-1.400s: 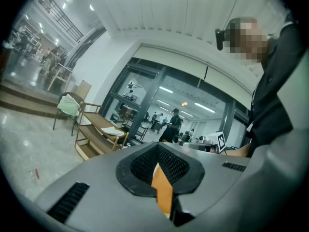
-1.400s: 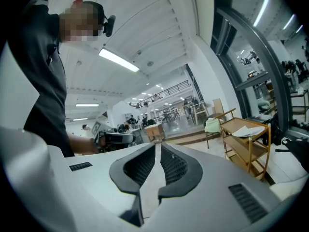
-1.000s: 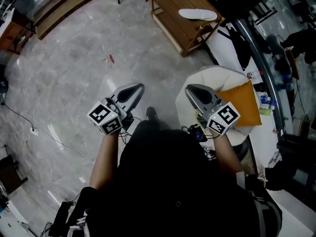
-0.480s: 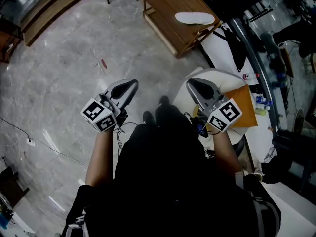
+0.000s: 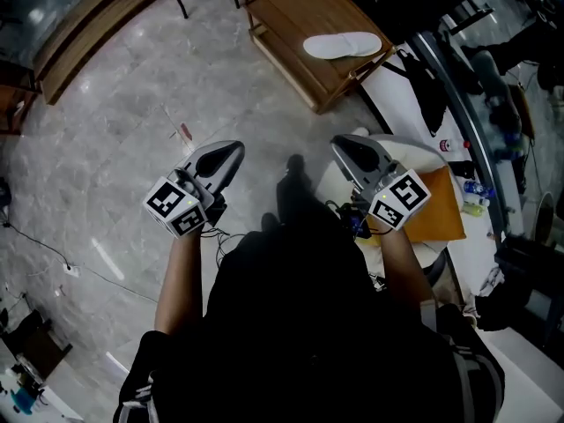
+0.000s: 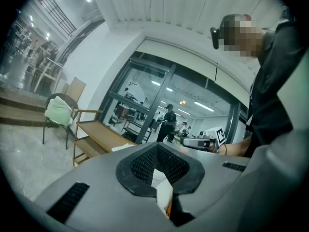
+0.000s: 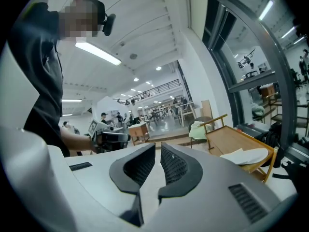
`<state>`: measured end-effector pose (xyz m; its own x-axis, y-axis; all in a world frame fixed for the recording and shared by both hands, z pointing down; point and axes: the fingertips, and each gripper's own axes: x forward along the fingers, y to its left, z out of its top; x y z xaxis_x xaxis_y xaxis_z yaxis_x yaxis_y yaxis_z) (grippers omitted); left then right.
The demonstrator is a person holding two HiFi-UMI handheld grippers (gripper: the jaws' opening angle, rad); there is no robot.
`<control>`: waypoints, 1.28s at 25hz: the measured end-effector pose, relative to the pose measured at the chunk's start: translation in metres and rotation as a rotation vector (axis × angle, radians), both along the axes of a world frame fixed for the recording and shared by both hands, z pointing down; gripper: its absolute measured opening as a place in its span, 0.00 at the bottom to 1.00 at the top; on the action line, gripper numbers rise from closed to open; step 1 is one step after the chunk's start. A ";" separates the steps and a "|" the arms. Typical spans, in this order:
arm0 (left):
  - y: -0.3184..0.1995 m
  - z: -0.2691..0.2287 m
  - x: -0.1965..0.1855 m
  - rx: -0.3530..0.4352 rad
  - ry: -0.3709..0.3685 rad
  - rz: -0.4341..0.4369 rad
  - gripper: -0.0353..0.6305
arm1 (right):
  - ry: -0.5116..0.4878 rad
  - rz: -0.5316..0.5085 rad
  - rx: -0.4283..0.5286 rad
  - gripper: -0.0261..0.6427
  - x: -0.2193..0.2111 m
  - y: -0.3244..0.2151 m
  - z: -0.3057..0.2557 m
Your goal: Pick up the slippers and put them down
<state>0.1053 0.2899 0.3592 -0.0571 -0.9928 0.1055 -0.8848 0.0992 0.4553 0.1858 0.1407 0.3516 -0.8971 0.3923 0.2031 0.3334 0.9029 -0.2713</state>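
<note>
The grey marble-patterned floor (image 5: pixel 106 113) fills the head view from 7 to 12 o'clock. The person's black-clad torso (image 5: pixel 308 324) occupies the lower centre, with both forearms reaching up the picture.

A low light-brown wooden worktop (image 5: pixel 291 11) with a lower shelf stands at 12 to 1 o'clock. At 3 o'clock is a round cream upholstered seat (image 5: pixel 421 151), and a square orange cushion (image 5: pixel 445 210) lies on it. In the left gripper view, a dark-framed chair draped with a pale green cloth (image 6: pixel 58 111) stands at 9 o'clock, just beside the worktop's end.

The left claw (image 5: pixel 236 151) is at 10 o'clock of the torso, over bare floor. Its black ribbed pads meet at the seam. A small white tab with an orange edge (image 6: pixel 163 192) shows at that seam. Whether the tab is pinched there or belongs to the claw cannot be told.

The right claw (image 5: pixel 339 145) is at 1 o'clock of the torso, over the edge of the cream seat. Its pads are drawn together with nothing between them.

The pair of flat white slippers (image 5: pixel 344 45) lies on the worktop's top surface near its right end. It is well apart from both claws, at 12 o'clock of the right one.
</note>
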 end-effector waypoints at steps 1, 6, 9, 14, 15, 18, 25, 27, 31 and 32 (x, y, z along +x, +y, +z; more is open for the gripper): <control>-0.010 -0.002 -0.009 -0.006 -0.003 0.000 0.07 | -0.006 -0.001 -0.008 0.11 -0.009 -0.011 -0.001; -0.058 -0.014 -0.059 -0.017 -0.019 -0.030 0.07 | -0.019 -0.008 -0.032 0.11 -0.049 -0.059 -0.004; -0.085 -0.024 -0.086 -0.025 -0.046 -0.040 0.07 | -0.028 -0.018 -0.051 0.11 -0.069 -0.083 -0.005; -0.127 -0.033 -0.115 -0.037 -0.091 -0.029 0.07 | -0.034 0.006 -0.082 0.11 -0.090 -0.126 0.001; -0.134 -0.034 -0.119 -0.041 -0.098 -0.021 0.07 | -0.034 0.017 -0.093 0.11 -0.094 -0.134 0.002; -0.154 -0.032 -0.131 -0.059 -0.114 0.013 0.07 | -0.030 0.041 -0.116 0.11 -0.105 -0.149 0.005; -0.199 -0.027 -0.164 -0.059 -0.117 0.117 0.07 | -0.012 0.110 -0.116 0.11 -0.132 -0.176 0.012; -0.211 -0.024 -0.179 -0.056 -0.114 0.154 0.07 | -0.005 0.147 -0.116 0.11 -0.142 -0.182 0.014; -0.239 -0.016 -0.215 -0.045 -0.108 0.263 0.07 | 0.003 0.244 -0.109 0.11 -0.167 -0.195 0.020; -0.247 -0.014 -0.224 -0.046 -0.106 0.301 0.07 | 0.005 0.278 -0.109 0.11 -0.172 -0.198 0.020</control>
<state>-0.1184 0.0429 0.3450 0.2253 -0.9612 0.1593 -0.9198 -0.1559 0.3600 0.0142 -0.0578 0.3716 -0.9723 0.1515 0.1778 0.0761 0.9250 -0.3723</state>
